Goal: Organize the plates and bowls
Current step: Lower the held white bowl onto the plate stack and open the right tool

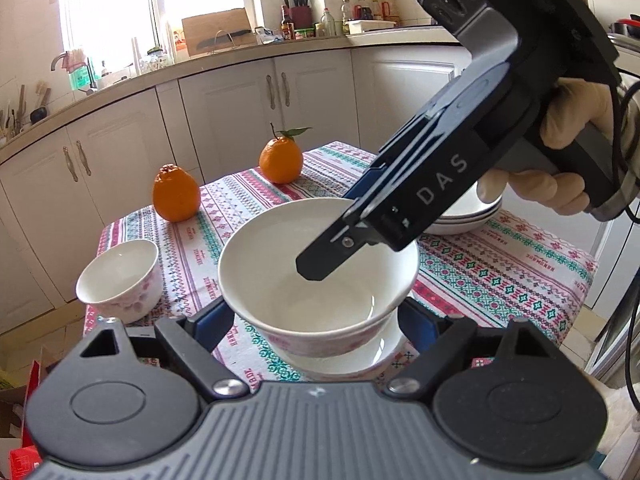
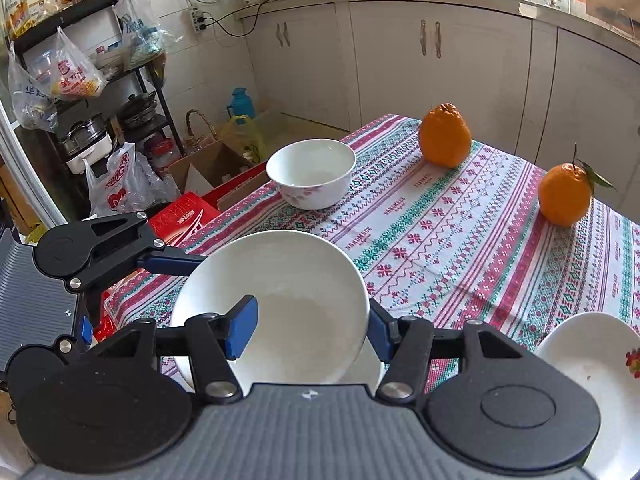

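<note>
Two hand-held grippers grasp one white ceramic floral bowl (image 1: 318, 276): left (image 1: 316, 320) around its sides, right (image 1: 320, 268) clenched on its rim; stacking into the far small bowl (image 1: 120, 280) is judged next.

Patterned tablecloth (image 2: 460, 240) as landmark. On its far part stand two oranges — a knobbly-topped one (image 2: 445, 135) and, apart from it, a leafy-stemmed one (image 2: 565, 194). Beyond the cloth run white cabinets (image 1: 240, 96) under a counter bearing a knife block (image 1: 301, 11), sauce bottles (image 1: 362, 8) and a cutting board (image 1: 218, 30). Beside the cloth's edge, on the floor — a red box (image 2: 182, 216), a cardboard carton (image 2: 208, 168), a blue thermos (image 2: 240, 104) and a shelf rack (image 2: 92, 80) hung with plastic bags.
</note>
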The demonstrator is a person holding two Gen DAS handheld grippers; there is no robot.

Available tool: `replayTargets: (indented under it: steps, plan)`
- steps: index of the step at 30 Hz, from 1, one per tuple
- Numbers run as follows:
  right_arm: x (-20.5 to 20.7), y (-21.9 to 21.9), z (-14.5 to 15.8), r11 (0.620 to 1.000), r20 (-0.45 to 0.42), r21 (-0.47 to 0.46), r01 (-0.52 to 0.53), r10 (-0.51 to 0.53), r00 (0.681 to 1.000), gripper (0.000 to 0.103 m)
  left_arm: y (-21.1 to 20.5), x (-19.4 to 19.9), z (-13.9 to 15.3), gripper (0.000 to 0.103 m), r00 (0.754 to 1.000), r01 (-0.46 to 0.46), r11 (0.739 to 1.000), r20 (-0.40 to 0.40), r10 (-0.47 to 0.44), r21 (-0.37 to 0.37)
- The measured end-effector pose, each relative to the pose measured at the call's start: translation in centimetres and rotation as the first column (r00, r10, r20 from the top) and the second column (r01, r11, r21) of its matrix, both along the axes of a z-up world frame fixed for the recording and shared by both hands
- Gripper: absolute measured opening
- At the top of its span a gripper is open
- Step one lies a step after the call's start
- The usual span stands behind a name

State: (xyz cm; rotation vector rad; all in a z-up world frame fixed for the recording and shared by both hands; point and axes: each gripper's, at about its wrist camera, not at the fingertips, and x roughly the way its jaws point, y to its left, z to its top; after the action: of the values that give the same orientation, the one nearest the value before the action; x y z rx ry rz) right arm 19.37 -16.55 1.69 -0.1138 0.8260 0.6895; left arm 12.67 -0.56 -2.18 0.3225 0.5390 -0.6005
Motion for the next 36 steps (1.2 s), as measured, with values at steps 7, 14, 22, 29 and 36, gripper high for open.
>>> replayTargets:
  steps: [7, 14, 22, 29, 36]
  plan:
    - [0.4, -0.6, -1.2, 1.000, -0.023, -0.009, 0.018, -0.019, 1.000, 0.064, -0.7, 0.5, -1.1, 0.088, 0.999, 0.004, 1.000, -0.043, -0.003, 0.003]
    - [0.8, -0.6, -2.2, 0.999, -0.041, -0.017, 0.033, -0.034, 0.999, 0.064, -1.1, 0.8, -1.7, 0.088, 0.998, 0.000, 1.000, -0.067, 0.001, 0.003]
    - [0.8, -0.4, -2.5, 0.999, -0.040, -0.030, 0.034, -0.035, 0.999, 0.064, -0.8, 1.1, -1.9, 0.088, 0.995, -0.011, 0.999, -0.103, 0.007, -0.033]
    - [0.8, 0.0, -2.8, 0.998, -0.038, -0.047, 0.036, -0.037, 0.999, 0.064, -0.5, 1.2, -2.0, 0.089, 0.992, -0.017, 0.998, -0.123, 0.010, -0.057]
    - [0.8, 0.3, -3.0, 0.998, -0.031, -0.060, 0.029, -0.031, 0.999, 0.066, -0.2, 1.6, -2.2, 0.090, 0.990, -0.017, 0.997, -0.139, 0.006, -0.077]
